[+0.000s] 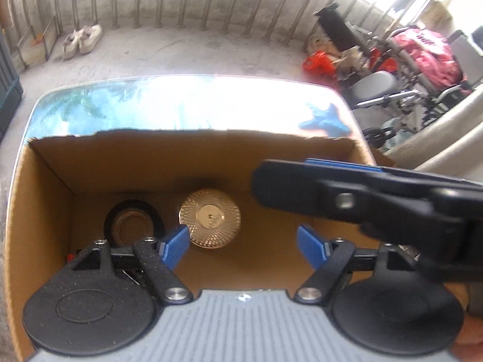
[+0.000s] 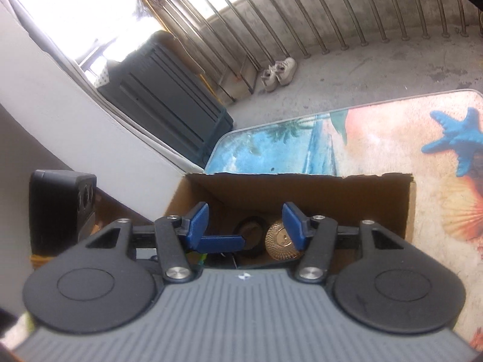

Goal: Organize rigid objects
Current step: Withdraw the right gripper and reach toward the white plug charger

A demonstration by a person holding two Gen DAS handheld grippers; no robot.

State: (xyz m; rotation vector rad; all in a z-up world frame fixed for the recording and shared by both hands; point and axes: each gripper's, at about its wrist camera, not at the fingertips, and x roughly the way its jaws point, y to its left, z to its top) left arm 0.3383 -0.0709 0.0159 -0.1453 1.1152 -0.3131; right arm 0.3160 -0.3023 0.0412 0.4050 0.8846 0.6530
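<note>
The left gripper (image 1: 243,242) is hanging over the cardboard box (image 1: 39,199) with its blue pads spread wide and nothing between them, pointing steeply down into the box's interior. Directly ahead of it and slightly to its left, on the box floor, the gold faceted disc (image 1: 209,217) is lying flat, face up, and just beside that, further left, the roll of black tape (image 1: 134,221) is also lying flat with its hole facing upward; the two are sitting close together, near the far wall. Being round, neither has a long axis to line up with, so any pick would be turning on a straight drop from above rather than on wrist roll. The right gripper (image 2: 246,223) is standing partly open and is also carrying nothing; in the left wrist view its dark body is crossing in from the right above the box, and in its own view it is looking in over the near rim at a shallower angle, with the disc showing just inside its right pad and the tape further left. The left gripper is judged the nearer and better placed over both items. The box is resting on a beach-print mat (image 2: 377,138) on the concrete floor.
</note>
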